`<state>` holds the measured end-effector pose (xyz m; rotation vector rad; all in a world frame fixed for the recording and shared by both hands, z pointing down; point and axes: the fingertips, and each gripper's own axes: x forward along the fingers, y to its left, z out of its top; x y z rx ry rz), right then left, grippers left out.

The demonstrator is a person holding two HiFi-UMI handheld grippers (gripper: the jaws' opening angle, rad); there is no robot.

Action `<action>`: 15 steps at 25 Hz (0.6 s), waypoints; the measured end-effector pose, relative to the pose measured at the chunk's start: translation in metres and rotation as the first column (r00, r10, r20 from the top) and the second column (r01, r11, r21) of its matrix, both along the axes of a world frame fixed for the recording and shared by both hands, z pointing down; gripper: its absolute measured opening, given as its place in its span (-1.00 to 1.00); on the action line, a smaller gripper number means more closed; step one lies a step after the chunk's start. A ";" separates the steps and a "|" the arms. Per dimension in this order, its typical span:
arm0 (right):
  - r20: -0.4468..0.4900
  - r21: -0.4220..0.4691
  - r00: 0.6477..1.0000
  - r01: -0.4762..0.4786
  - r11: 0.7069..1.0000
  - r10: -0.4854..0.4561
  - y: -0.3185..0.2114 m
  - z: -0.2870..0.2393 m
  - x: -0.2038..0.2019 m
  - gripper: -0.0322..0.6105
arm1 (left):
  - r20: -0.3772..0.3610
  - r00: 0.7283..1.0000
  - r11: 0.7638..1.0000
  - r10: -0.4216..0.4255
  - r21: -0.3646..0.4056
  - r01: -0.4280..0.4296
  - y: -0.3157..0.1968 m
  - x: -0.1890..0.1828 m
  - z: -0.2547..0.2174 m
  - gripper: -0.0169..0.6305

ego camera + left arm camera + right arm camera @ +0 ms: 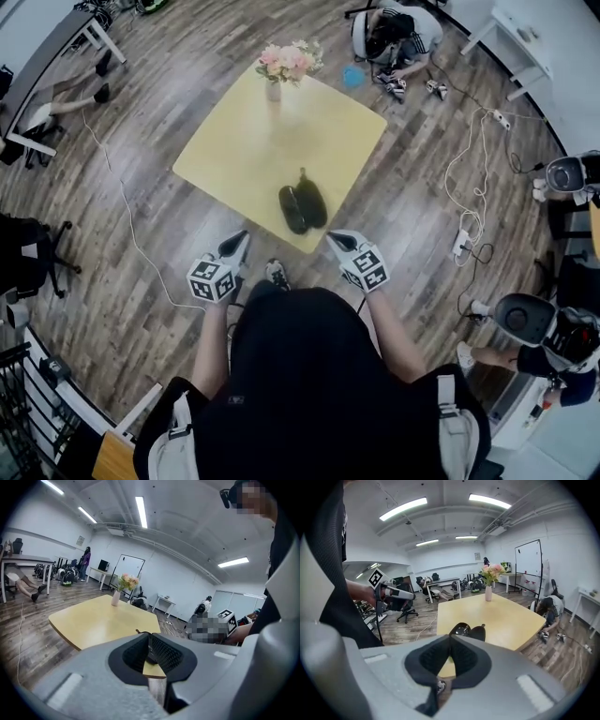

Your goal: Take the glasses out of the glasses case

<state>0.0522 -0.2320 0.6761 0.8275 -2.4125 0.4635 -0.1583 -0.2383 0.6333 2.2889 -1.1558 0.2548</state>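
**Head view.** The square yellow worktop (244,150) carries a vase of flowers (274,86) at its far corner. The dark glasses case (302,206) sits at the near edge, directly in front of me. The case shows two rounded halves side by side, so I judge it already open. No view lets me tell whether the glasses sit in one of the halves. The left gripper (240,240) and the right gripper (334,238) hang just off the near edge, one to each side of the case, and neither touches it.

**Left gripper view.** The fingers (166,654) meet at their tips and hold nothing. The case is almost wholly hidden behind them, with only a thin dark sliver showing above.

**Right gripper view.** The fingers (465,657) are likewise closed tip to tip and empty. The case (468,631) lies beyond the tips and slightly to their right, on the near part of the worktop.

**Step in hand, as I judge it: the approach.**
- To do it well, I would part both pairs of fingers before they reach the case, not over it.
- I would bring one gripper down to steady a half of the case, because it lies close to the edge and a push could slide it off.
- With the other gripper I would take the glasses by the frame, not a lens.
- I would then lift them straight up, so that the case is not dragged along.
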 end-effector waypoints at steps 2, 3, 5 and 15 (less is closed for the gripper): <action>-0.006 -0.002 1.000 -0.010 1.000 0.010 -0.004 0.002 -0.008 -0.89 | -0.003 1.000 1.000 0.016 -0.002 -0.016 -0.006 -0.007 0.003 -0.85; -0.009 -0.003 1.000 -0.013 1.000 0.013 -0.006 0.003 -0.012 -0.89 | -0.005 1.000 1.000 0.022 -0.004 -0.022 -0.009 -0.011 0.005 -0.85; -0.016 -0.002 1.000 -0.015 1.000 0.015 -0.011 0.005 -0.023 -0.89 | -0.008 1.000 1.000 0.030 -0.007 -0.030 -0.015 -0.022 0.009 -0.85; -0.058 -0.006 0.998 0.013 1.000 -0.014 -0.020 0.009 -0.060 -0.89 | -0.036 0.999 1.000 0.029 -0.011 -0.029 -0.027 -0.060 0.021 -0.85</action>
